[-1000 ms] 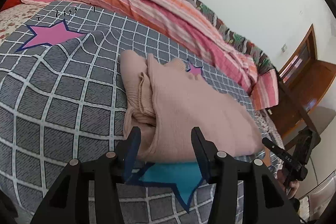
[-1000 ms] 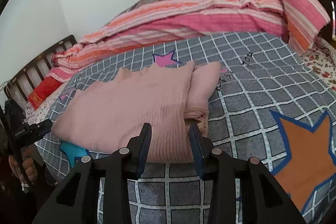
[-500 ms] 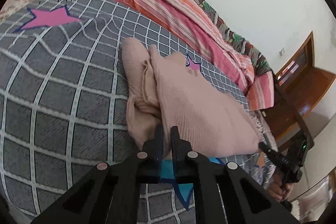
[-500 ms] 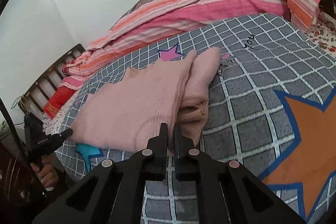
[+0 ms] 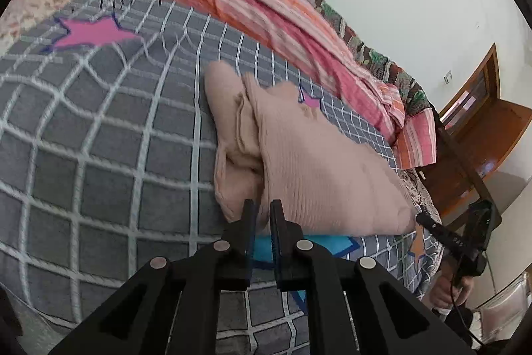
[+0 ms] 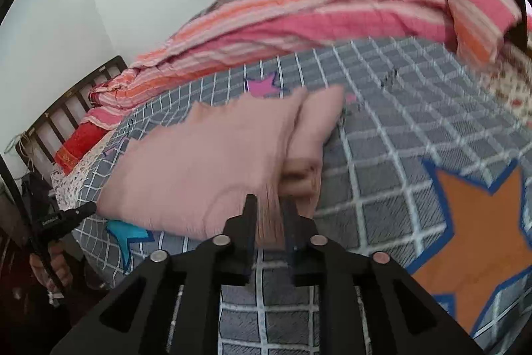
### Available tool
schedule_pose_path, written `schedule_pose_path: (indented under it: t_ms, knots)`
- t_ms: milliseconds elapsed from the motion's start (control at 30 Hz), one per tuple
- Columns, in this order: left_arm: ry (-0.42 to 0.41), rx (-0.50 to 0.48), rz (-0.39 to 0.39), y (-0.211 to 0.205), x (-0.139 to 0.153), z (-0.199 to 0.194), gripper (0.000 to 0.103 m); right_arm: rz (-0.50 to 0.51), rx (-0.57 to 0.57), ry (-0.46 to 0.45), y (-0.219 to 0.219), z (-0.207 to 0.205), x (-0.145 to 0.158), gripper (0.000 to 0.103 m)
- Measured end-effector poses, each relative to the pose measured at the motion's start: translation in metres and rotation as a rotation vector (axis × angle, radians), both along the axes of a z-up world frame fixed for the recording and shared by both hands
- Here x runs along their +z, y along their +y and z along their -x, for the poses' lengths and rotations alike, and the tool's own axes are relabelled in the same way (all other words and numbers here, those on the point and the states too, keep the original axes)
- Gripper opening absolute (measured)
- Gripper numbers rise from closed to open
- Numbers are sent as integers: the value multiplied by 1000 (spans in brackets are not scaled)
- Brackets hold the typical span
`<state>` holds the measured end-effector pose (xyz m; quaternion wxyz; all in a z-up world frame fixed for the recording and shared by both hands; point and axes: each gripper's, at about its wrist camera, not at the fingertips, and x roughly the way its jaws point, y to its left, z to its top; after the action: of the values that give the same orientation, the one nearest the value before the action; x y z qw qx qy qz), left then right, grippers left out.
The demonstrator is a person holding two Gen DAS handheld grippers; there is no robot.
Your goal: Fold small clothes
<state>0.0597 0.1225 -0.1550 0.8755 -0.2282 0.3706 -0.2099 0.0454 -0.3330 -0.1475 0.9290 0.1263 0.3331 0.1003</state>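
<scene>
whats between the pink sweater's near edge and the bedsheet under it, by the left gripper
A blue star printed on the grey checked sheet peeks out beneath the pink sweater, just beyond the left gripper; the left wrist view shows it.

A big bed (image 5: 99, 155) has a grey cover with white squares on it and stars in pink (image 5: 88, 34), blue (image 6: 128, 233) and orange (image 6: 478, 222). A soft pink sweater (image 5: 316, 162) lies folded in the middle of the bed, and it covers part of the blue star. A stripy pink and orange blanket (image 6: 316, 19) lies bunched up along the far side of the bed by the wall, and a bit of flowery sheet (image 6: 78, 175) peeks out past the edge of the grey cover.
</scene>
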Motion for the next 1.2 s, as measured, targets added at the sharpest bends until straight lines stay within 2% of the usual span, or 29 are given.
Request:
schedule_pose_path:
  t_ms: [33,67,100,167,267,433,533,633,767,833,900,967,1033,1100,1200]
  knots:
    - [-16,4,-4,1,4,-1,13,29,-6,-25,2,0,7,25]
    - [-35,8,-9,1,10,-3,21,56,-9,-51,5,-1,14,30]
    - [-54,14,-20,-1,17,-8,35,71,-10,-65,7,-3,18,32]
    - [-76,22,-49,-6,27,-19,51,117,-18,-93,13,-12,27,36]
    - [-105,24,-113,-24,42,-44,51,179,-57,-94,21,-41,35,35]
    - [-99,32,-201,-53,50,-97,51,183,-121,-58,18,-88,35,35]
    - [-81,41,-265,-66,47,-129,51,133,-129,-7,7,-123,27,35]
    - [-19,51,-303,-75,35,-162,50,132,-146,63,2,-152,14,35]
    - [46,65,-331,-78,17,-188,42,124,-154,162,-2,-179,-9,35]
    - [80,67,-350,-78,4,-194,30,114,-136,214,-1,-189,-23,32]
    - [75,78,-362,-79,-4,-192,9,111,-119,233,1,-194,-32,27]
    - [56,85,-359,-79,-6,-188,8,113,-90,218,4,-197,-31,12]
    - [29,116,-337,-72,-2,-182,7,117,-79,190,6,-196,-25,6]
    - [26,136,-326,-68,-2,-181,7,105,-66,171,7,-197,-22,6]
    - [39,138,-334,-68,-8,-179,7,153,-82,206,9,-204,-31,6]
